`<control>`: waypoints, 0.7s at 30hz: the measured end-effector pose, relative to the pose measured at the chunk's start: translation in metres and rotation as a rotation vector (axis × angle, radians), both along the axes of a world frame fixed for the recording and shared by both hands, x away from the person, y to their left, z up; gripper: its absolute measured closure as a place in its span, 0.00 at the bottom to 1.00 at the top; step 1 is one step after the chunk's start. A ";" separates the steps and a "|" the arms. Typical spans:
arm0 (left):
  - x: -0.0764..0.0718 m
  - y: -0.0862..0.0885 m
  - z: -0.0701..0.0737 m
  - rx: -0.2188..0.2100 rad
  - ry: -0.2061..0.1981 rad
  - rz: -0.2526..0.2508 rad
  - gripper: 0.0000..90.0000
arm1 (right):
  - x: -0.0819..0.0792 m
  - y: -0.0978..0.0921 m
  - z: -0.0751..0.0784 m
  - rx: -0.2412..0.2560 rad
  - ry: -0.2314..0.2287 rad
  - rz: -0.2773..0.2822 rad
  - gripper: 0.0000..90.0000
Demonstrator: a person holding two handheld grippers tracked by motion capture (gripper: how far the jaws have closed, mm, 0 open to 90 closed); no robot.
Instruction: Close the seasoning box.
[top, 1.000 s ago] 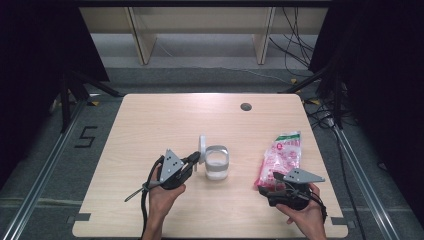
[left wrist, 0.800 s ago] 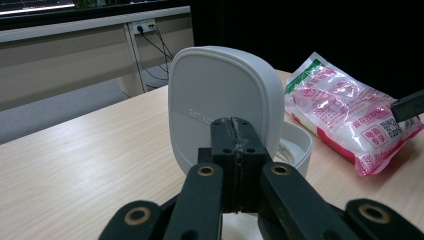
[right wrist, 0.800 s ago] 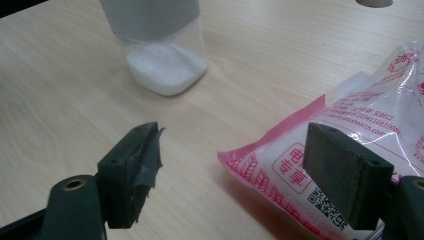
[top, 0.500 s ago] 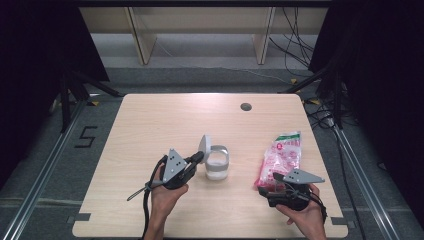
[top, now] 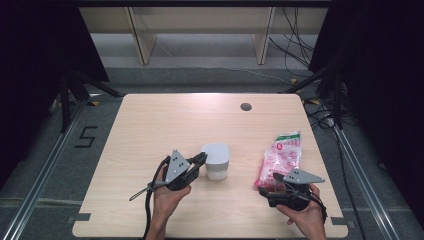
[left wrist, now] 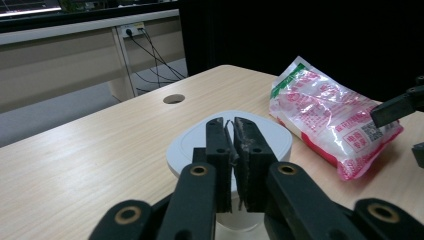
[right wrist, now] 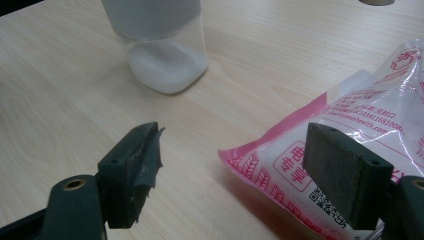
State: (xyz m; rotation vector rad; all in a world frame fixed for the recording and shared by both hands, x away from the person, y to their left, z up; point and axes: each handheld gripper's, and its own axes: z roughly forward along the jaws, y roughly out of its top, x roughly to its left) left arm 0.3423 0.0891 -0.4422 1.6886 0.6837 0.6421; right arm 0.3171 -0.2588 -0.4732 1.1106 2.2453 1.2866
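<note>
Setting: lab recording bay. Wooden tabletop point(top: 150, 130) mid-frame; black curtains point(top: 45, 45) both sides; cables point(top: 300, 50) upper right; floor marking "5" point(top: 85, 136) left.

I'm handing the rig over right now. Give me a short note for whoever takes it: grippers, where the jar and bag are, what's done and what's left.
Left gripper: jaws shut, empty, poised just above the jar's white lid.
Right gripper: jaws open, low at the near end of the pink bag, holding nothing.
Jar: upright at mid-table, lid on, white powder in the bottom.
Bag: lying flat to the right of the jar, apart from it; it looks sealed.
Done: lid is on the jar.
Left: probably grasp the bag; what follows is unclear.
</note>
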 end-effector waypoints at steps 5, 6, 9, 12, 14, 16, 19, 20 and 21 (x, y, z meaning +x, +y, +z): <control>-0.003 0.002 -0.003 -0.035 0.020 -0.021 0.78 | -0.001 0.000 0.000 -0.007 -0.002 -0.008 0.27; -0.004 0.003 -0.003 -0.025 0.023 -0.019 0.75 | -0.001 0.000 0.001 -0.007 0.000 -0.008 0.27; -0.007 0.003 -0.004 -0.043 0.034 -0.039 0.67 | -0.002 0.001 0.000 0.002 0.022 -0.019 0.27; -0.011 0.002 -0.005 -0.059 0.039 -0.049 0.61 | -0.001 0.001 -0.001 0.007 0.014 -0.010 0.27; -0.014 0.002 -0.005 -0.075 0.039 -0.060 0.58 | -0.001 0.001 -0.001 0.005 0.011 -0.008 0.27; -0.016 0.002 -0.006 -0.079 0.042 -0.060 0.56 | 0.001 -0.001 -0.001 -0.018 -0.008 -0.002 0.27; -0.018 0.002 -0.007 -0.069 0.052 -0.061 0.53 | -0.001 0.002 -0.001 -0.002 0.018 -0.007 0.27; -0.020 0.002 -0.008 -0.062 0.062 -0.056 0.52 | -0.001 0.001 -0.001 -0.009 0.025 -0.004 0.27; -0.020 0.001 -0.009 -0.066 0.063 -0.055 0.52 | -0.001 0.002 -0.002 -0.003 0.020 -0.004 0.27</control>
